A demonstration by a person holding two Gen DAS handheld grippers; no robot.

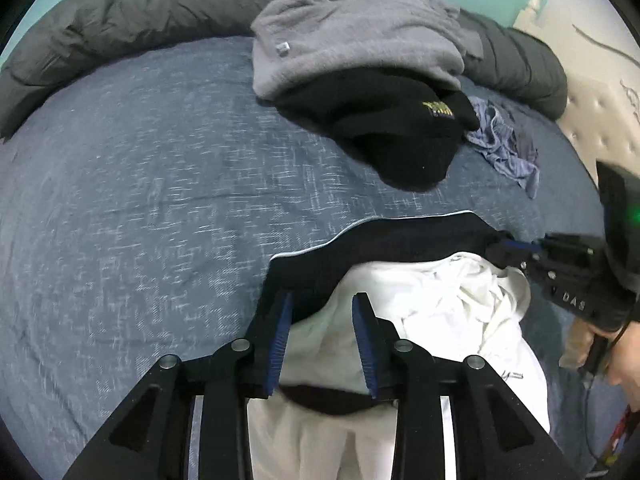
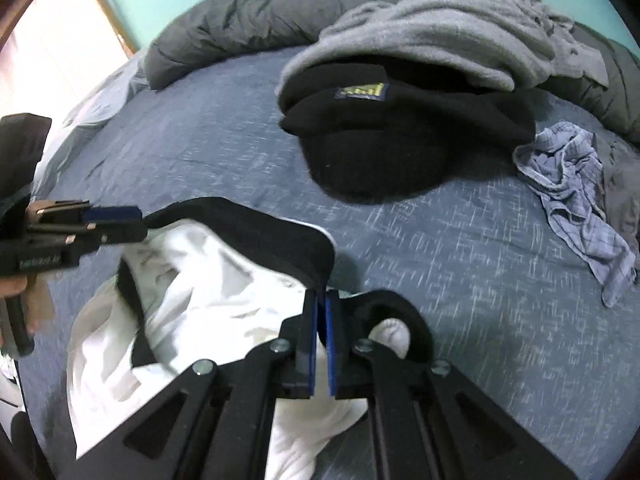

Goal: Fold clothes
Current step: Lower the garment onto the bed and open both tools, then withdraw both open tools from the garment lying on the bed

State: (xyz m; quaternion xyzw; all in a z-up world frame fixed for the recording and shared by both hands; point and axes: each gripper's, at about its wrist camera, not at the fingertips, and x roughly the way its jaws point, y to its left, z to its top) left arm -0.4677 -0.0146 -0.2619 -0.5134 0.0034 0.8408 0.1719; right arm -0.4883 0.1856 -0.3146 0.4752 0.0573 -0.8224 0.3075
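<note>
While a blue-grey bedspread [image 1: 140,184] fills most of both views, a dark grey duvet [image 1: 132,4] is seen bunched along its far edge, and a pile of folded clothes sits in front of it: a grey fleece [image 1: 352,40] laid over a black fleece [image 1: 384,128] with a yellow badge. Just beside that pile a crumpled blue checked garment [image 2: 576,196] is spread on the bedspread. Nearer the cameras lies the white garment with black trim [image 1: 440,304], rumpled, its black collar band lifted into an arch above the white cloth. The left gripper [image 1: 322,300] is held low over the near end of this garment, tilted forward, its blue-padded fingers [image 1: 280,340] parted with white cloth and black trim seen between them; whether anything is gripped cannot be told from its own view, though in the right wrist view its tips appear to meet the end of the black band. The right gripper [image 2: 321,300] is reached in level from the side, its pads nearly closed and pinching the edge of the black band. A hand [image 1: 624,352] is seen at the right gripper's handle.
</note>
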